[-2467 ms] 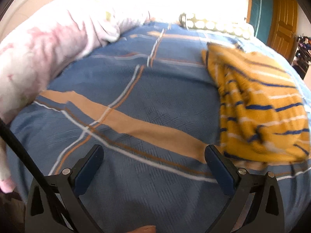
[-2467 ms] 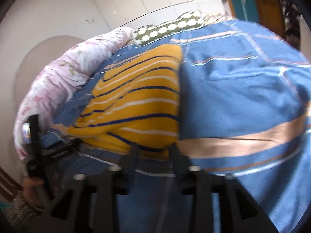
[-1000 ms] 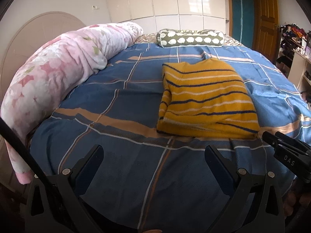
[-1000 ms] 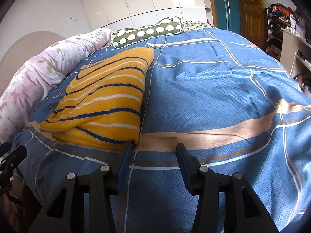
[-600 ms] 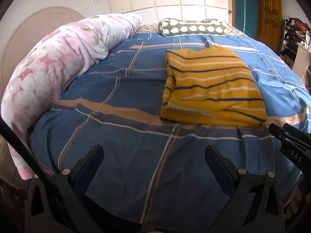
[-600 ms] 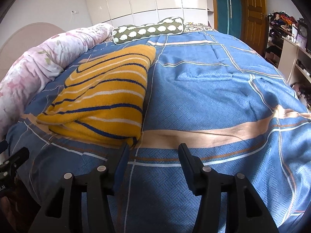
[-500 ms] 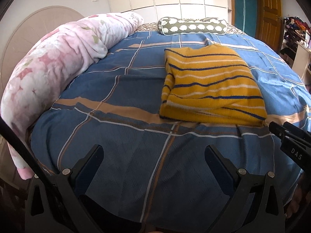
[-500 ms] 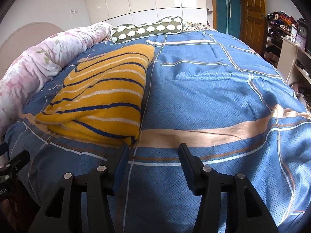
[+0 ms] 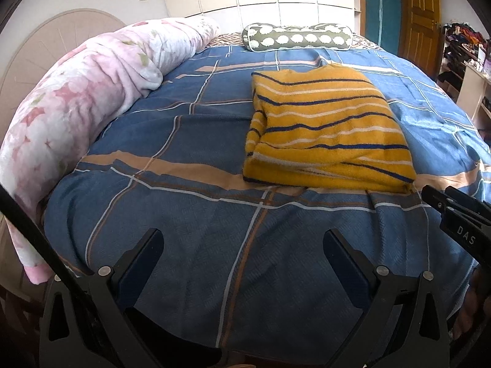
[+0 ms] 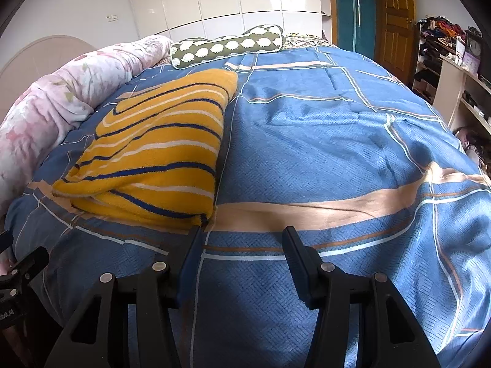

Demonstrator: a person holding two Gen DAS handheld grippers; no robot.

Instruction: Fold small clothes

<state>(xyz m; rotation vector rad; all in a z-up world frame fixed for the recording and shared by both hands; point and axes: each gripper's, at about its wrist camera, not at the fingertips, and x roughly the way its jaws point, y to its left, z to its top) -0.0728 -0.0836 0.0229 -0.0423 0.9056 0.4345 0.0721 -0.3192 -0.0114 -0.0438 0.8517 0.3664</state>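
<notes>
A mustard-yellow knitted sweater with navy and white stripes [image 9: 325,135] lies folded into a rough rectangle on the blue plaid bed cover with tan bands [image 9: 190,141], toward the near edge of the bed. Its near hem shows stacked layers; how many folds lie inside cannot be told.

Left gripper [image 9: 242,254]: black fingers spread wide over bare cover, nothing between them, clear of the sweater. Its lower body is cut off by the frame edge.

Right gripper [image 10: 242,251]: fingers apart, nothing clamped. Its left fingertip [image 10: 196,236] sits just beside the sweater's near corner; whether it touches the knit is not resolved. In the left wrist view only part of this gripper shows at the right edge, lettered "DAS".

A rolled pink floral quilt [image 9: 76,98] runs along the left side of the bed; its near end drops out of sight. An olive bolster pillow with white patches [image 9: 297,38] lies at the far end. Cluttered shelves [image 10: 445,52] at right are too distorted to itemise.
</notes>
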